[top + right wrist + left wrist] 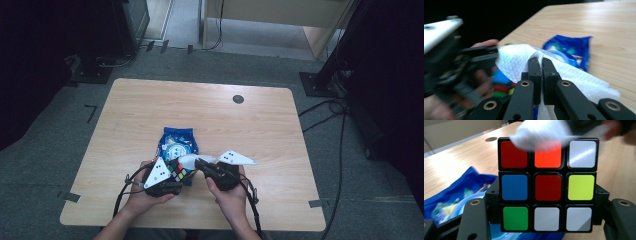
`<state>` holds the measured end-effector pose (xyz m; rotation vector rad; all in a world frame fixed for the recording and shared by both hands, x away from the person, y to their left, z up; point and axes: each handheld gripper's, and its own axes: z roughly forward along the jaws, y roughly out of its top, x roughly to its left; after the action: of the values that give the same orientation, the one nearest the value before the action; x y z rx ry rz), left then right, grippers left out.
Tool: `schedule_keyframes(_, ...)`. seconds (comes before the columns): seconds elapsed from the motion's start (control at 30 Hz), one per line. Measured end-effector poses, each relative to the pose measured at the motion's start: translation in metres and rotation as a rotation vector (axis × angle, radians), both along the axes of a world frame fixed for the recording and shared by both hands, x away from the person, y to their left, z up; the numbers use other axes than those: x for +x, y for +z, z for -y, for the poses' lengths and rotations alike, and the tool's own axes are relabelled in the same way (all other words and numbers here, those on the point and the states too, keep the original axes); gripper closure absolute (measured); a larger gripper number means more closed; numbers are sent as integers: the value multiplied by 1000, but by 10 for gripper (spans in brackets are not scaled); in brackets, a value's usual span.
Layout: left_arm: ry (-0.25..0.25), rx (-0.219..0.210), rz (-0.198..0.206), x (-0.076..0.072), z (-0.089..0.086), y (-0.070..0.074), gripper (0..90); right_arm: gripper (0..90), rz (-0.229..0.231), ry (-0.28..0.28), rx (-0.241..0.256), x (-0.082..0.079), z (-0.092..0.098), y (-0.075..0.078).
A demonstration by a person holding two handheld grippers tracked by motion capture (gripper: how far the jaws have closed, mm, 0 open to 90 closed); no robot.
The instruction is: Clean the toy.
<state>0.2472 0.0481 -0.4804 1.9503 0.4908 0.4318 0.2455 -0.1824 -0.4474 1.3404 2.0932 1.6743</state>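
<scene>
The left hand-held gripper (546, 220) has its 2 black jaws closed against the sides of a black-framed puzzle cube with 3-by-3 coloured stickers (547, 185), holding it just above the near part of the pale wooden surface (150, 110), with the red-centred face turned toward its camera. The right hand-held gripper (542, 62) is pinched fully together on a crumpled white paper wipe (516, 62), and in the left gripper view that wipe (541, 133) lies blurred across the top row of the cube, touching the stickers. Just behind both, a crinkled blue foil wipe packet (176, 142) lies flat on the surface.

The step in hand looks like wiping the cube clean: 1 hand steadies it while the other rubs. The upper row is being covered; the middle and lower rows are bare. The next move probably calls for drawing the wipe down over the remaining rows with light pressure, while the left grip stays firm so the cube does not twist or slip out sideways.
</scene>
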Motion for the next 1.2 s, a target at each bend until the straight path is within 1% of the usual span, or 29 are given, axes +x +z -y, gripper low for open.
schedule_keyframes(0.07, -14, 3, 2, -2, 4, -1, 339, 883, -11, -21, -13, 3, 3, -3)
schedule_keyframes(0.17, -22, -2, -6, -3, 7, -2, 339, 884, -6, -22, -3, 1, 1, -1)
schedule_keyframes(0.2, -22, 1, -8, -3, 7, -2, 338, 884, 0, -15, 2, 0, 0, -1)
schedule_keyframes(0.27, -13, 12, -10, -2, 8, -3, 338, 884, 22, 25, 20, -3, -5, 3)
schedule_keyframes(0.3, -13, 12, -10, -2, 8, -3, 338, 884, 22, 25, 20, -3, -5, 3)
schedule_keyframes(0.33, 0, 11, -12, 0, 7, -4, 339, 884, 41, 62, 20, -7, -10, 7)
schedule_keyframes(0.37, 0, 11, -12, 0, 7, -4, 338, 884, 52, 77, 20, -8, -12, 9)
schedule_keyframes(0.4, 5, -5, -24, 2, 3, -3, 338, 884, 59, 92, 22, -10, -13, 10)
schedule_keyframes(0.43, 5, -5, -24, 2, 3, -3, 338, 884, 59, 92, 22, -10, -13, 10)
schedule_keyframes(0.47, 22, -32, -38, 7, -4, -1, 338, 883, 73, 114, 26, -11, -14, 13)
schedule_keyframes(0.5, 31, -43, -46, 8, -7, 0, 339, 883, 77, 120, 27, -12, -13, 13)
schedule_keyframes(0.53, 31, -43, -46, 8, -7, 0, 339, 883, 77, 120, 27, -12, -13, 13)
schedule_keyframes(0.57, 46, -63, -52, 11, -13, 2, 339, 883, 74, 120, 19, -11, -12, 13)
schedule_keyframes(0.63, 48, -68, -50, 12, -16, 3, 339, 883, 71, 110, 10, -10, -10, 12)
schedule_keyframes(0.67, 52, -78, -47, 11, -18, 6, 338, 883, 49, 84, -1, -6, -6, 9)
schedule_keyframes(0.7, 56, -86, -43, 11, -19, 7, 339, 883, 45, 76, -9, -4, -4, 7)
schedule_keyframes(0.77, 54, -106, -39, 11, -21, 9, 338, 884, 35, 22, -64, 1, 2, 2)
schedule_keyframes(0.8, 54, -110, -38, 11, -21, 10, 339, 884, 20, -2, -83, 4, 5, 0)
schedule_keyframes(0.87, 61, -106, -37, 11, -21, 10, 339, 883, 5, -45, -100, 7, 11, -5)
schedule_keyframes(0.9, 61, -106, -37, 11, -21, 10, 339, 883, 5, -45, -100, 7, 11, -5)
schedule_keyframes(0.93, 66, -101, -43, 12, -21, 9, 338, 855, -5, -91, -112, 10, 15, -7)
schedule_keyframes(0.97, 70, -99, -43, 13, -21, 9, 339, 804, -2, -112, -120, 11, 17, -7)
schedule_keyframes(1.0, 71, -97, -43, 13, -20, 8, 338, 723, -8, -127, -110, 10, 18, -7)
schedule_keyframes(1.03, 72, -95, -45, 13, -20, 8, 338, 665, -9, -131, -90, 10, 18, -5)
schedule_keyframes(1.07, 75, -96, -47, 13, -19, 7, 338, 630, -4, -127, -69, 9, 17, -3)
schedule_keyframes(1.1, 77, -93, -44, 13, -18, 7, 338, 603, 1, -116, -48, 7, 16, -1)
schedule_keyframes(1.13, 77, -93, -44, 13, -18, 7, 338, 603, 1, -116, -48, 7, 16, -1)
schedule_keyframes(1.17, 84, -89, -46, 12, -16, 6, 338, 544, 9, -98, -15, 2, 10, 5)
schedule_keyframes(1.2, 86, -88, -45, 11, -14, 5, 338, 517, 5, -88, -2, 0, 6, 7)
